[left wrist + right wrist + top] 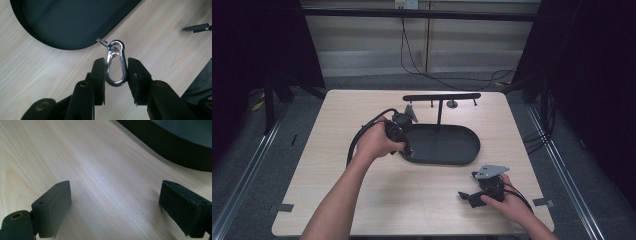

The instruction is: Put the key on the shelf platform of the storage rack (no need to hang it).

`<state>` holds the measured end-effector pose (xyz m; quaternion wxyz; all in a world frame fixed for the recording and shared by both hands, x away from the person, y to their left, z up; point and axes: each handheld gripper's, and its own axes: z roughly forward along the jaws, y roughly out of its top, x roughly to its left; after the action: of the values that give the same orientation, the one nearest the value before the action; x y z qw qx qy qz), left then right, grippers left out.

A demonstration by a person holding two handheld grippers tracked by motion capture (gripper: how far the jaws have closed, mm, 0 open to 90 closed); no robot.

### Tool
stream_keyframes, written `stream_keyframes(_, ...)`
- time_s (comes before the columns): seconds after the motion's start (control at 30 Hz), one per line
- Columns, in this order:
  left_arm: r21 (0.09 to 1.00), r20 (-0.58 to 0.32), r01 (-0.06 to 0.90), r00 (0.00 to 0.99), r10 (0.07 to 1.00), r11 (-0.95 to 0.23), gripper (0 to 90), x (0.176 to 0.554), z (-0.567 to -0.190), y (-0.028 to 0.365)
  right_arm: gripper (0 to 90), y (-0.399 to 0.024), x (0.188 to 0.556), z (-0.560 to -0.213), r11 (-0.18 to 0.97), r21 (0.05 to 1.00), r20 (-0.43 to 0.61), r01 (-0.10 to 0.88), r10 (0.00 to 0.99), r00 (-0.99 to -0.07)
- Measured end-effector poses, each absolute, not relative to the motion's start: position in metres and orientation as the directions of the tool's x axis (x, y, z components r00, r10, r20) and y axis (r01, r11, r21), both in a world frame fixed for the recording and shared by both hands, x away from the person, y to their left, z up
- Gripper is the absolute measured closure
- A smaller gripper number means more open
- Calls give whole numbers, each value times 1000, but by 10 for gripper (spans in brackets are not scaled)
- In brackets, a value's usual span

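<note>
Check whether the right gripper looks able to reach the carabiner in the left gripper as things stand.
Probably yes: the right gripper rests open on bare table, and the carabiner, clamped in the left gripper beside the black tray, has nothing between.

A shiny silver carabiner [116, 63] is seen against a pale wood-grain desk [45, 75], beside a matte black oval tray [62, 22].
</note>
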<state>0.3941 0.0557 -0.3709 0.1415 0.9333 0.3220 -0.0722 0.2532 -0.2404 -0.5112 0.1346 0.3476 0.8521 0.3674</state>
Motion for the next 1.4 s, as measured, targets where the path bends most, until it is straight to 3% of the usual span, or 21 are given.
stream_keyframes(1.4, 223, -199, 630, 777, 597, -744, 682, 419, -368, 28, 103, -240, 253, -511, 488, 720, 26, 493, 691, -722)
